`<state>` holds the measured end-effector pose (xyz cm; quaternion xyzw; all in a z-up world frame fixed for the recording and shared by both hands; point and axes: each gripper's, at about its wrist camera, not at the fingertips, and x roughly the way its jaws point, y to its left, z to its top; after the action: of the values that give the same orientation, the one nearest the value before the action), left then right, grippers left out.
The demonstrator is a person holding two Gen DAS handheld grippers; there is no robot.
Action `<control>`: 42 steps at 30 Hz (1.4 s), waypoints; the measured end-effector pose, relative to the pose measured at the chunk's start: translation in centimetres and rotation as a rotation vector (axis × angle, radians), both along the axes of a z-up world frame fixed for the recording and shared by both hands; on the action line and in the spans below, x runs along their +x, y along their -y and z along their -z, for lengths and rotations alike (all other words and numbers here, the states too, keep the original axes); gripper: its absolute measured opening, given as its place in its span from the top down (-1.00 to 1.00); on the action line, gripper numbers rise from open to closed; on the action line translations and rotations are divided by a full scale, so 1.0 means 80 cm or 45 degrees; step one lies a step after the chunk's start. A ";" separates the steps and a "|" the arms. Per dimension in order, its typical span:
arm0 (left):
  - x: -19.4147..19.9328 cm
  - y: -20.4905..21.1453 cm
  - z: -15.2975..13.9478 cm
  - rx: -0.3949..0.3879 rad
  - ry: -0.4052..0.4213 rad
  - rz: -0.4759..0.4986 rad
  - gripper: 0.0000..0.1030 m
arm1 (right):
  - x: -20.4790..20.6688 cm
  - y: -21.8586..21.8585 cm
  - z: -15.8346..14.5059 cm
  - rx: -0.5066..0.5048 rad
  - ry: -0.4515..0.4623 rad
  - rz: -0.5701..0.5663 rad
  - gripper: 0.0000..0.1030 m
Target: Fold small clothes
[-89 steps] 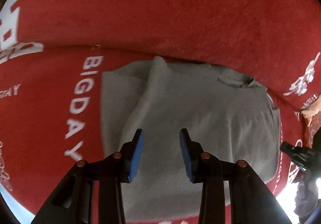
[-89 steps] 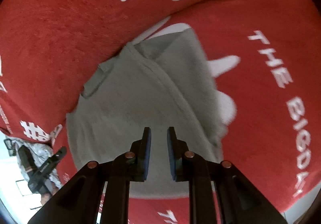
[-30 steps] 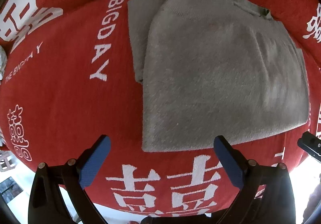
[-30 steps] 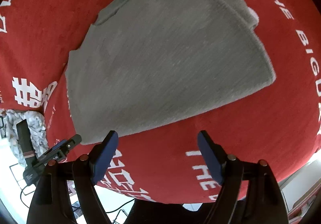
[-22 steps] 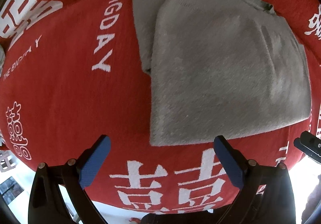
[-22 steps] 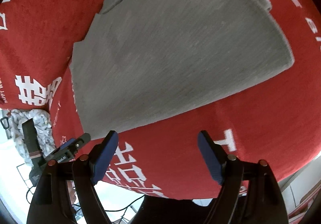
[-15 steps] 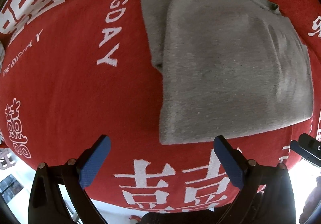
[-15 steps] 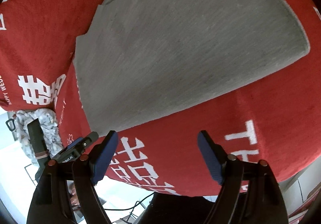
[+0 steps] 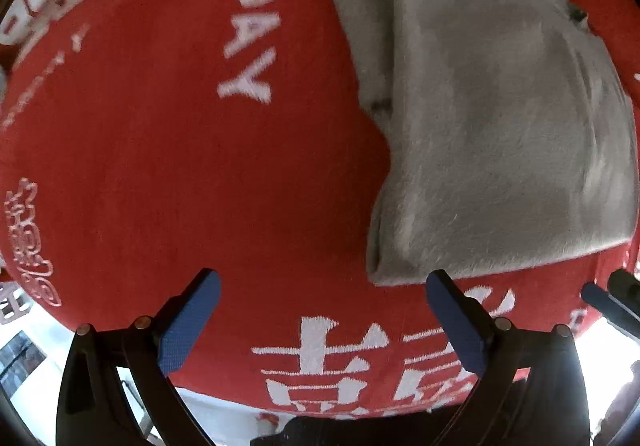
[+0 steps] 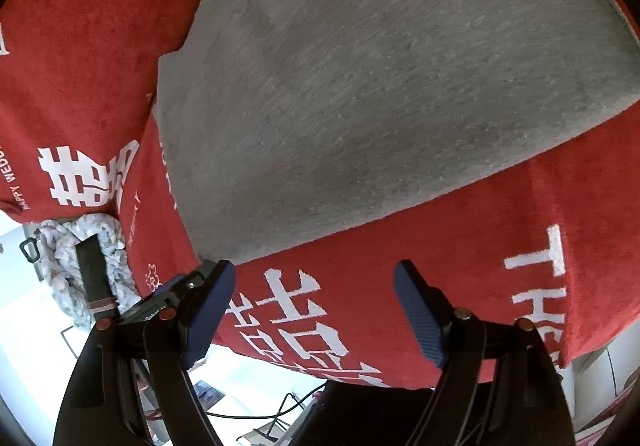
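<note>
Through the left wrist view, my left gripper [image 9: 322,320] had its jaws spread wide and empty above the red printed cloth [image 9: 160,166]. The folded grey garment [image 9: 500,134] lay ahead and to the right, its near corner just beyond the right-hand fingertip, its long axis running away from me.

Through the right wrist view, my right gripper [image 10: 314,312] was equally wide and empty; the grey garment [image 10: 380,86] lay straight ahead, near edge close. Either could reach; I judged the right better centred.
</note>
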<state>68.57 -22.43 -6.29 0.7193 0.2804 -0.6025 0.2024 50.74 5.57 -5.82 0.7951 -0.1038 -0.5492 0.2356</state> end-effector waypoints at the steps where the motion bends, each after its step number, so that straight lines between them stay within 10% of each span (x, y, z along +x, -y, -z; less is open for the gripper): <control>1: 0.005 0.005 0.004 0.025 -0.003 -0.014 -1.00 | 0.000 0.001 0.001 0.000 0.005 0.003 -0.63; 28: 0.037 0.124 -0.012 0.321 -0.435 -0.275 -1.00 | 0.037 0.058 0.057 -0.433 0.130 0.554 -0.97; 30: 0.044 0.117 -0.017 0.352 -0.451 -0.296 -1.00 | 0.035 0.060 0.057 -0.463 0.139 0.588 -0.87; 32: 0.043 0.126 -0.022 0.391 -0.470 -0.321 -1.00 | 0.034 0.058 0.063 -0.435 0.190 0.604 0.40; 34: 0.036 0.114 -0.016 0.427 -0.493 -0.340 -1.00 | 0.037 0.051 0.081 -0.373 0.295 0.632 0.80; 42: -0.027 0.093 0.003 0.633 -0.629 -0.439 -1.00 | -0.002 0.049 0.028 -0.637 0.231 0.600 0.82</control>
<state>66.43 -29.86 -6.49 0.5220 0.5750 -0.6283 0.0465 50.60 1.64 -8.02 0.7125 -0.4360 -0.4733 0.2797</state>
